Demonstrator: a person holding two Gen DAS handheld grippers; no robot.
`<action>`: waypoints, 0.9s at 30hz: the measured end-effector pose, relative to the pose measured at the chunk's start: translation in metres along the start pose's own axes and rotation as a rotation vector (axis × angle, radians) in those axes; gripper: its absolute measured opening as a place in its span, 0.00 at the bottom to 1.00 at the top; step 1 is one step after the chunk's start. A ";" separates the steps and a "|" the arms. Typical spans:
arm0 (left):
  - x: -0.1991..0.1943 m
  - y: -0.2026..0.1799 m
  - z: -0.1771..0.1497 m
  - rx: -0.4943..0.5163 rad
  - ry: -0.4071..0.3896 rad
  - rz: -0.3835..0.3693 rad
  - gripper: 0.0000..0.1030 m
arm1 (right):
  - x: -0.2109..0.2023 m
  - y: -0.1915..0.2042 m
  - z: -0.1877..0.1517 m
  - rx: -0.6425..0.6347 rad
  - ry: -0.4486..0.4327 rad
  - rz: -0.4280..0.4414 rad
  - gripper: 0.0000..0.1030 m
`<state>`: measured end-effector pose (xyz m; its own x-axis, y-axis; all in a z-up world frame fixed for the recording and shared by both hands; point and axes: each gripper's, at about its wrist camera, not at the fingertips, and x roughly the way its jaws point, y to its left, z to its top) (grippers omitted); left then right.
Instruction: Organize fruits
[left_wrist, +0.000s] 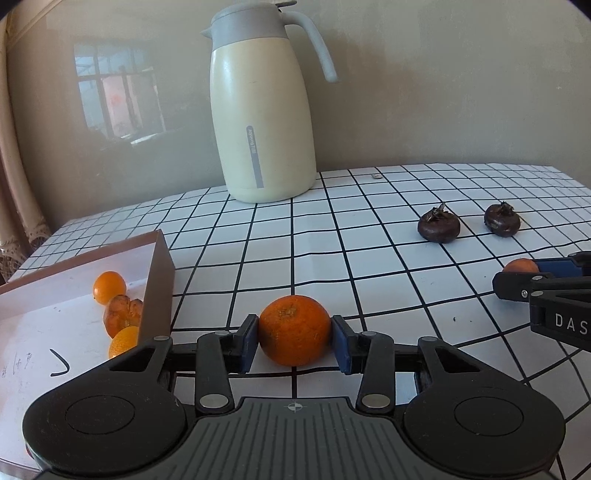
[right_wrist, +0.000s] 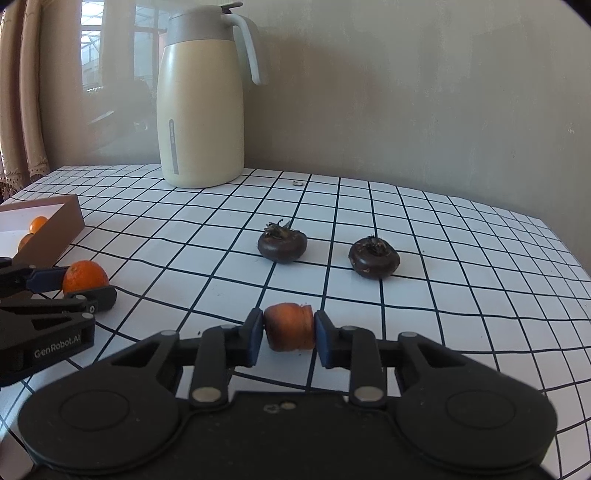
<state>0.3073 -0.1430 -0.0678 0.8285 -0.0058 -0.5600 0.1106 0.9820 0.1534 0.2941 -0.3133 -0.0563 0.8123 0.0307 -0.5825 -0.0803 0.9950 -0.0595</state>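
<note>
Mandarin (left_wrist: 294, 335) pinched between left gripper (left_wrist: 294, 341) jaws just right of box (left_wrist: 159, 284), orange chunk (right_wrist: 289, 326) clamped likewise in right gripper (right_wrist: 289, 334): best lifted clear of counter (right_wrist: 443, 295), carried over box wall, lowered beside fruits inside before releasing.

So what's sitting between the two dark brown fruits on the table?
Nothing: in the right wrist view, only bare checked tablecloth separates the left dark fruit from the right dark fruit.

Checked table (right_wrist: 443, 236): jug (right_wrist: 201, 110), box (right_wrist: 70, 221)
</note>
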 end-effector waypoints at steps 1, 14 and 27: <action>-0.001 0.000 0.000 0.002 -0.003 -0.003 0.41 | -0.001 0.000 0.000 -0.002 -0.002 -0.003 0.20; -0.024 -0.001 0.005 0.011 -0.063 -0.041 0.41 | -0.022 0.007 0.010 -0.045 -0.057 -0.030 0.20; -0.063 0.003 0.009 0.031 -0.132 -0.077 0.41 | -0.056 0.018 0.021 -0.079 -0.117 -0.046 0.20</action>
<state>0.2603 -0.1410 -0.0252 0.8815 -0.1072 -0.4598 0.1912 0.9715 0.1401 0.2598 -0.2955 -0.0075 0.8773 0.0007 -0.4799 -0.0828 0.9852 -0.1500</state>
